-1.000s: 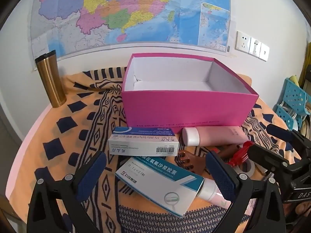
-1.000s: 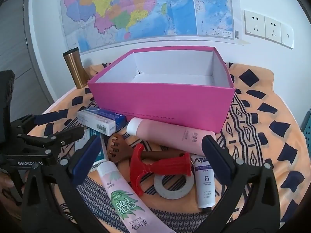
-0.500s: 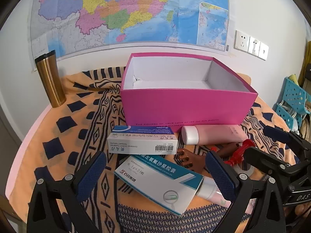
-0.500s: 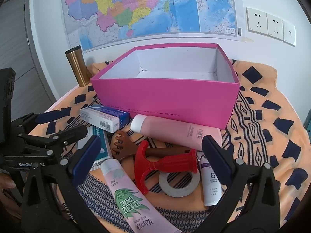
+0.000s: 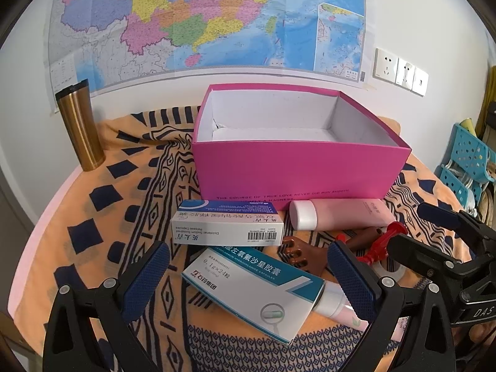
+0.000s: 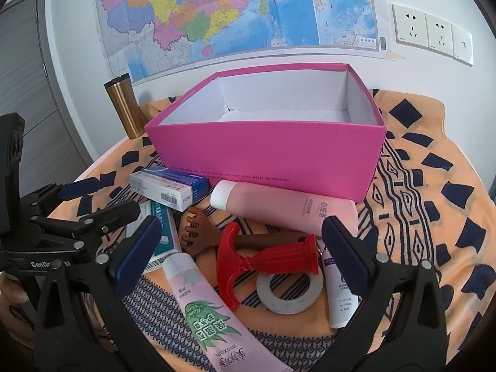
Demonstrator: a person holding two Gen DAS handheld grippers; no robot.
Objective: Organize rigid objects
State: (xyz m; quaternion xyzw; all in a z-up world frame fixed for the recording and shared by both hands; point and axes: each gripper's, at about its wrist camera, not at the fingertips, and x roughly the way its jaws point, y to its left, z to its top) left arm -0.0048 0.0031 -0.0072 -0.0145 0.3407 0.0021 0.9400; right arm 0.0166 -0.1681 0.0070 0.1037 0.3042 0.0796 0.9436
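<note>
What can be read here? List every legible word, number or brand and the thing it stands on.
"THE COURSE OF TRUE LOVE NEVER DID RUN SMOOTH": pink box.
"0.1g×24" and "LEVOFLOXACIN HYDROCHLORIDE CAPSULES": teal medicine box.
"Diclofenac Sodium Sustained Release Capsules", upside down: blue medicine box.
"maxam", upside down: green-leaf tube.
"GenRo...", partly hidden: left gripper.
"DAS...", cut off: right gripper.
Pink bottle, white tube, map: print too small.

Count on cloth:
- pink box [image 6: 266,158]: 1, open-topped
- medicine cartons: 2, blue-and-white [image 5: 228,224] and teal-and-white [image 5: 252,290]
- pink bottle [image 6: 288,207]: 1
- tubes: 2, pink aloe-print [image 6: 207,310] and white [image 6: 339,291]
- brown back scratcher [image 6: 198,232]: 1
- red T-handled tool [image 6: 263,260]: 1
- tape roll [image 6: 290,288]: 1
- gold tumbler [image 5: 80,125]: 1
</note>
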